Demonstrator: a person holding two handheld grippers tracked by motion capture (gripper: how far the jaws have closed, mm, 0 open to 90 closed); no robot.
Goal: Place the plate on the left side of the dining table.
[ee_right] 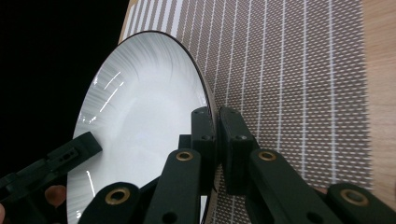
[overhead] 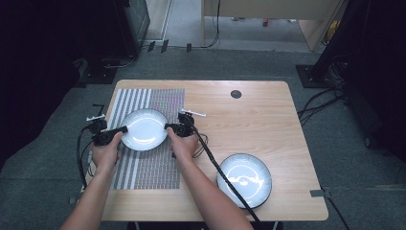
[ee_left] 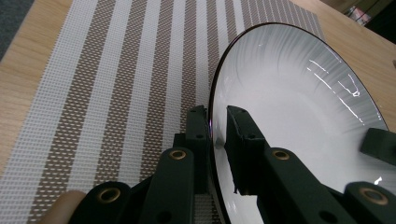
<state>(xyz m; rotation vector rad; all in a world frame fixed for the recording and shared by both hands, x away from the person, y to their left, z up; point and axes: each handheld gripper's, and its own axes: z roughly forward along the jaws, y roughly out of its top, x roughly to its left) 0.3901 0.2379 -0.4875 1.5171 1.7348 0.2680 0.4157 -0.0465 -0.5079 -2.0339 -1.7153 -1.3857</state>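
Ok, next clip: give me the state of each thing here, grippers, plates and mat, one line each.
Left gripper: shut on the plate's left rim.
Right gripper: shut on the same plate's right rim.
Plate: empty, gripped at two opposite edges, over the placemat; whether it is lifted or resting I cannot tell.
Second plate: empty, flat on the bare table, untouched.
Placemat: flat, striped, at the table's left.
Table: wooden.
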